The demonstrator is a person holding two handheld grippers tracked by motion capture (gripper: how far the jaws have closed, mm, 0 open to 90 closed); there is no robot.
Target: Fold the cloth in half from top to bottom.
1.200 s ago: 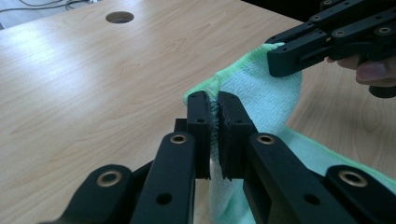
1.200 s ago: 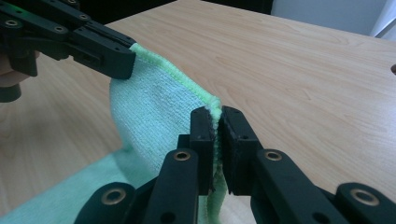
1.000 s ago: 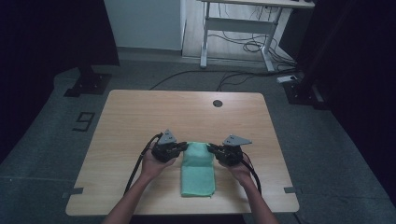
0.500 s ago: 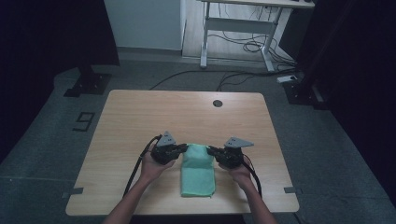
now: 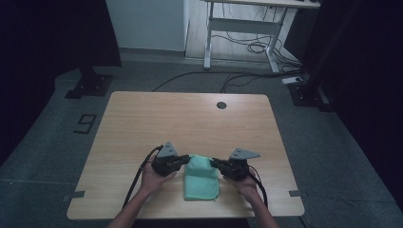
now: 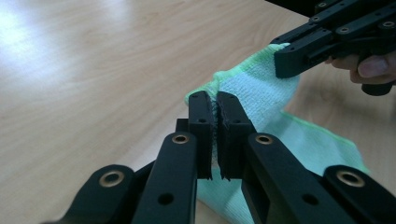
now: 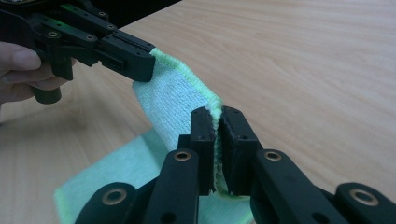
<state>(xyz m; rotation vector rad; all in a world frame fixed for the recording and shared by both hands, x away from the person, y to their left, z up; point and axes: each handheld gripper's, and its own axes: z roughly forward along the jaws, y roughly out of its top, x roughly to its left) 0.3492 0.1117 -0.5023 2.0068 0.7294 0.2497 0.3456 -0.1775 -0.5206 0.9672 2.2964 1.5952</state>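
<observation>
A light green cloth [image 5: 201, 183] lies near the front edge of the wooden table [image 5: 190, 118], and its far edge is raised off the surface. My left gripper [image 5: 186, 160] is shut on the far left corner of that edge. In the left gripper view the black jaws [image 6: 216, 100] pinch the cloth's hem [image 6: 261, 88]. My right gripper [image 5: 214, 164] is shut on the far right corner. In the right gripper view its jaws [image 7: 215, 114] clamp the bright green hem, and the cloth [image 7: 168, 100] stretches across to the left gripper [image 7: 140, 63].
A small dark round hole [image 5: 221, 105] sits near the table's far edge. Beyond the table there are cables on the floor and a desk frame [image 5: 237, 28]. Bare wood lies on all sides of the cloth.
The cloth's far edge has come a little toward the near side, held by both grippers. The right gripper has shifted slightly; the left has barely moved.
</observation>
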